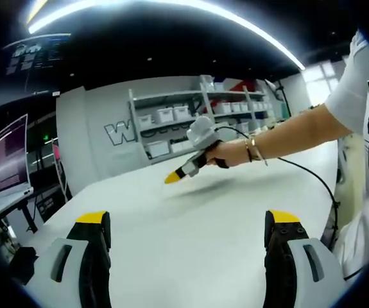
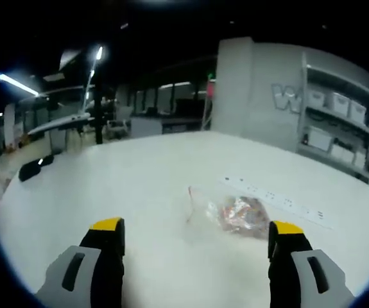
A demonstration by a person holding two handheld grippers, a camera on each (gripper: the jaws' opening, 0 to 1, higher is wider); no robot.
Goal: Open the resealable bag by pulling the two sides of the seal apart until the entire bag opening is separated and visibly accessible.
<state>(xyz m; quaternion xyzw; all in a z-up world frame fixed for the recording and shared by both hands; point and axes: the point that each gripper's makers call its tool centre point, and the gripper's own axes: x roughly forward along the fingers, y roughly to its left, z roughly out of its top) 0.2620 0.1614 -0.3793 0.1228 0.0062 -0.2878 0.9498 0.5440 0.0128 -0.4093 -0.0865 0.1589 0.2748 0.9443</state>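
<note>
A clear resealable bag (image 2: 239,215) with reddish contents lies flat on the white table (image 2: 126,186), just ahead of my right gripper (image 2: 197,228) and nearer its right jaw. That gripper is open, its yellow-tipped jaws wide apart with nothing between them and the bag beyond their tips. In the left gripper view my left gripper (image 1: 188,221) is open too, over bare table (image 1: 190,256). Farther off, a person's hand holds the right gripper (image 1: 183,172) above the tabletop, seen from the side.
A white power strip (image 2: 275,196) lies just behind the bag. Shelves with white bins (image 1: 190,119) line the far wall. A monitor (image 1: 8,157) stands off the table's left. A black cable (image 1: 316,179) trails from the held gripper past the person's arm (image 1: 293,131).
</note>
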